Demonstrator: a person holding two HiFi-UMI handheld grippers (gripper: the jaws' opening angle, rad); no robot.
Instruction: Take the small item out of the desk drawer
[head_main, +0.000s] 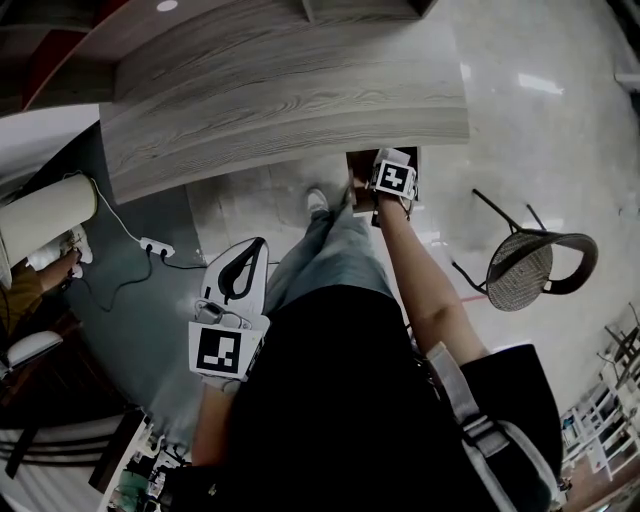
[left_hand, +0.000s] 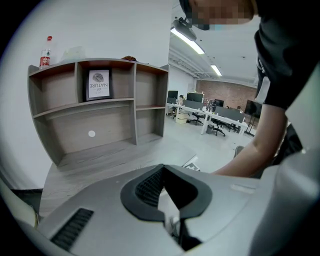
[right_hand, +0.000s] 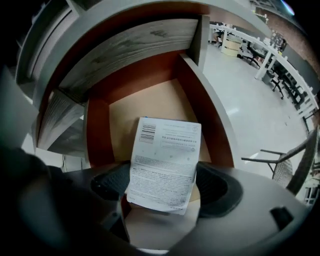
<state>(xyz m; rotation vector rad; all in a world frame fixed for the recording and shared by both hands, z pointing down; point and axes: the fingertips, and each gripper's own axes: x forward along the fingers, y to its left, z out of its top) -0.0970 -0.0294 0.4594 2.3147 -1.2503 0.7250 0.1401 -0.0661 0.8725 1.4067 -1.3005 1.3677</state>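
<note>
In the right gripper view, a small flat white packet with a barcode and fine print stands between the dark pads of my right gripper, which is shut on it. Behind it lies the open desk drawer, with a tan floor and red-brown walls. The head view shows the right gripper at the grey wooden desk's front edge, the packet hidden from above. My left gripper hangs lower left by the person's leg, its fingertips meeting with nothing between them.
A wire-mesh chair stands on the pale floor to the right. A white power strip and cable lie left of the desk. A wooden shelf unit sits on the desk with a bottle on top.
</note>
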